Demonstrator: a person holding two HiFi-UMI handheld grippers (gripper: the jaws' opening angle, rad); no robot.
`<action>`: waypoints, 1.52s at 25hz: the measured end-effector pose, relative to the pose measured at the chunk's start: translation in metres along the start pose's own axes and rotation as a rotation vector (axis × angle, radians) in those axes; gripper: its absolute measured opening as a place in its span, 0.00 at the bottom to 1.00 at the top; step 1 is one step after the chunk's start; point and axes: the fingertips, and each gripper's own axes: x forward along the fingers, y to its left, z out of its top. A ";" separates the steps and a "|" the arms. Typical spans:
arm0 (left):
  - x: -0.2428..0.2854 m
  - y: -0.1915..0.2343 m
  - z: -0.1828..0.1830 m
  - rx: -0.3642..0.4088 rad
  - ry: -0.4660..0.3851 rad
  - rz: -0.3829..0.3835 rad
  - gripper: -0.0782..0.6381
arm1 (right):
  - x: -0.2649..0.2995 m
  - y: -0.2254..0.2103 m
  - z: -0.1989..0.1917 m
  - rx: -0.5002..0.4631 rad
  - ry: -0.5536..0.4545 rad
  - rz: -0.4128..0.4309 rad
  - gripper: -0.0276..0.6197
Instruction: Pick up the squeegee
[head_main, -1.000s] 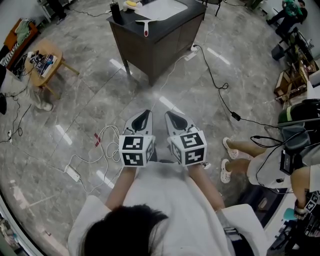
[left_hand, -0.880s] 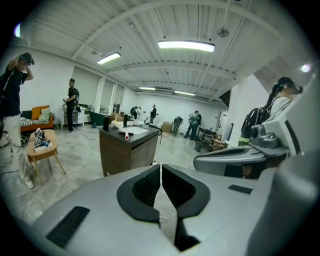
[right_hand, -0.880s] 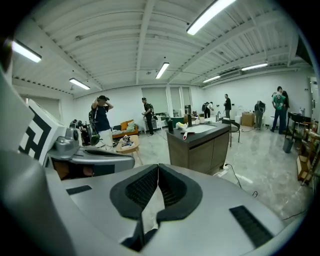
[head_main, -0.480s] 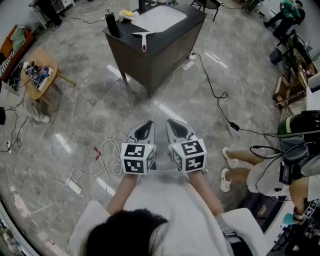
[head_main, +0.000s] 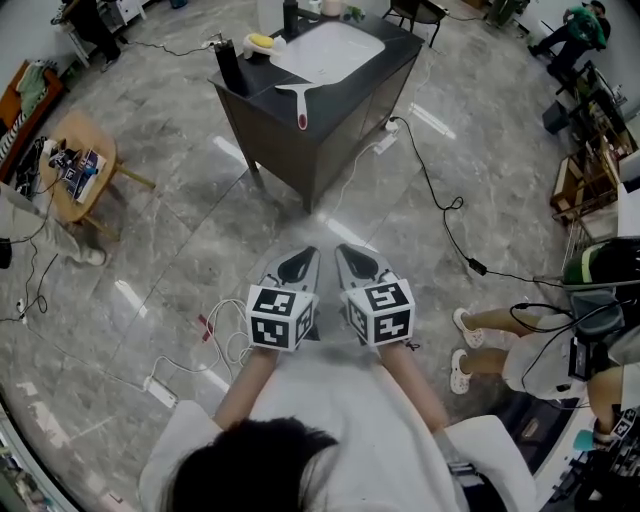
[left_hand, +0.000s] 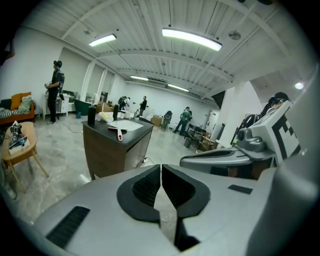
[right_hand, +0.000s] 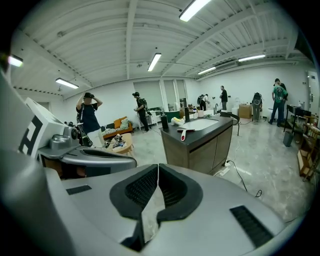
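Note:
The squeegee (head_main: 298, 100), white with a red handle, lies on the near edge of a dark cabinet top (head_main: 345, 75), well ahead of me. It also shows small in the left gripper view as the squeegee (left_hand: 118, 133) and in the right gripper view as the squeegee (right_hand: 183, 133). My left gripper (head_main: 301, 257) and right gripper (head_main: 351, 255) are held side by side over the floor, pointing toward the cabinet and far short of it. The left gripper (left_hand: 161, 166) is shut with nothing between its pads. The right gripper (right_hand: 158, 166) is shut and empty too.
On the cabinet are a white board (head_main: 328, 42), a black bottle (head_main: 228, 66) and a yellow object (head_main: 260, 41). A wooden side table (head_main: 62, 128) stands at left. Cables (head_main: 445, 205) and a power strip (head_main: 161, 391) lie on the floor. A seated person's feet (head_main: 462, 345) are at right.
Both grippers have moved forward together across the floor toward the cabinet, which now sits lower and nearer in the head view. Both stay shut and empty.

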 end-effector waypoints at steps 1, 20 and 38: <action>0.003 0.008 0.003 0.001 0.002 0.001 0.16 | 0.008 0.000 0.003 0.003 0.001 0.000 0.09; 0.019 0.080 0.026 -0.022 0.031 -0.014 0.16 | 0.080 0.020 0.032 0.032 0.024 0.051 0.09; 0.012 0.114 0.043 -0.094 -0.017 0.041 0.16 | 0.104 0.031 0.050 0.053 0.023 0.124 0.09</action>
